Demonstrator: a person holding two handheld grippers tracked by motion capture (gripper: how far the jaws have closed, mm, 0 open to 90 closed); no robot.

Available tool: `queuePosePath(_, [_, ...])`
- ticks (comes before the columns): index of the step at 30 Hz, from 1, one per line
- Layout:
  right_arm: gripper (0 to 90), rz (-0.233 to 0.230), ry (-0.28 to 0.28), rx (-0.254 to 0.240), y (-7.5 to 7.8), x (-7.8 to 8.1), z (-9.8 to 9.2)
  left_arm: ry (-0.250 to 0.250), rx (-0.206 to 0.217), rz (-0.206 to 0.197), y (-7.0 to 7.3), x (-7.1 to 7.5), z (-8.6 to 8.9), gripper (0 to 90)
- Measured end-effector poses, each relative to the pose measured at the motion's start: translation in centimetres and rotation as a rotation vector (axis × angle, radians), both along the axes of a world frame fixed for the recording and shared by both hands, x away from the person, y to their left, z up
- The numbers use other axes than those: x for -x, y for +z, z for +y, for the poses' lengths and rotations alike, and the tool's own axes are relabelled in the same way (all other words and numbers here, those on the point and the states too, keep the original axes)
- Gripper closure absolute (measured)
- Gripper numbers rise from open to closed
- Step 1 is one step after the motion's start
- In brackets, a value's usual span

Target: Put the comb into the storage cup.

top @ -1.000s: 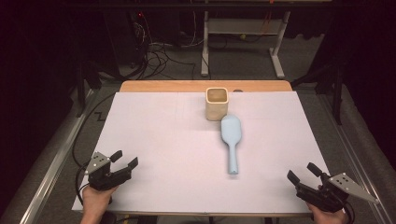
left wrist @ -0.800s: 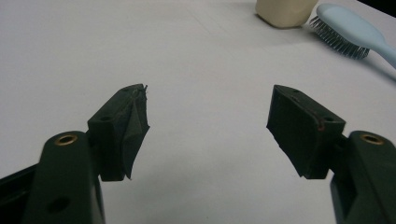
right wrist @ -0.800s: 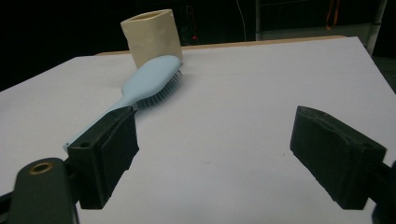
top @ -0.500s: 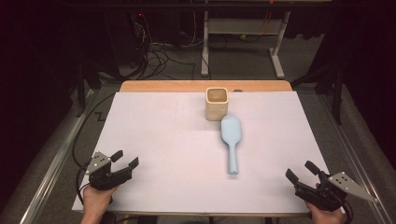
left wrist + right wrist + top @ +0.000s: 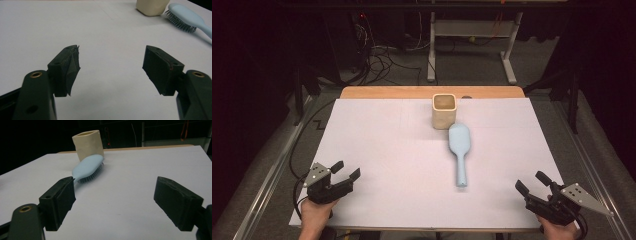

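A light blue hairbrush (image 5: pixel 459 150) lies bristles down on the white table (image 5: pixel 387 150), its handle pointing toward the near edge; it is also in the left gripper view (image 5: pixel 186 18) and the right gripper view (image 5: pixel 87 168). Just beyond its head stands a cream square cup (image 5: pixel 444 111) (image 5: pixel 88 143) (image 5: pixel 151 7). My left gripper (image 5: pixel 346 171) (image 5: pixel 111 68) rests open at the near left corner, nothing between its jaws. My right gripper (image 5: pixel 532 182) (image 5: pixel 115 198) sits open at the near right corner, empty, with the brush ahead on its left.
A wooden strip (image 5: pixel 432 92) runs along the table's far edge. Beyond it are a metal stand (image 5: pixel 472 45) and cables (image 5: pixel 377 55) on the floor. Wide bare table lies between the two grippers and the brush.
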State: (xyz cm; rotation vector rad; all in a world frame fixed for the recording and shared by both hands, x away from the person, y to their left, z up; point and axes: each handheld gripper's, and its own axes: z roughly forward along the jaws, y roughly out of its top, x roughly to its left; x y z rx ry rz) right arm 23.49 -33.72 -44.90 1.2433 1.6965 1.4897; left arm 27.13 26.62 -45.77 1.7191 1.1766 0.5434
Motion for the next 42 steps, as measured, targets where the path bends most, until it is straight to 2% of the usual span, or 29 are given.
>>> queuePosePath(17, [18.4,0.0,0.026,0.008,0.1,-0.5,0.8,0.001,0.002,-0.006,0.1,0.0,0.0,30.3])
queuePosePath(42, [18.5,0.008,0.067,0.013,0.1,-1.2,2.5,-0.025,-0.008,-0.001,0.0,0.0,-0.6,30.2])
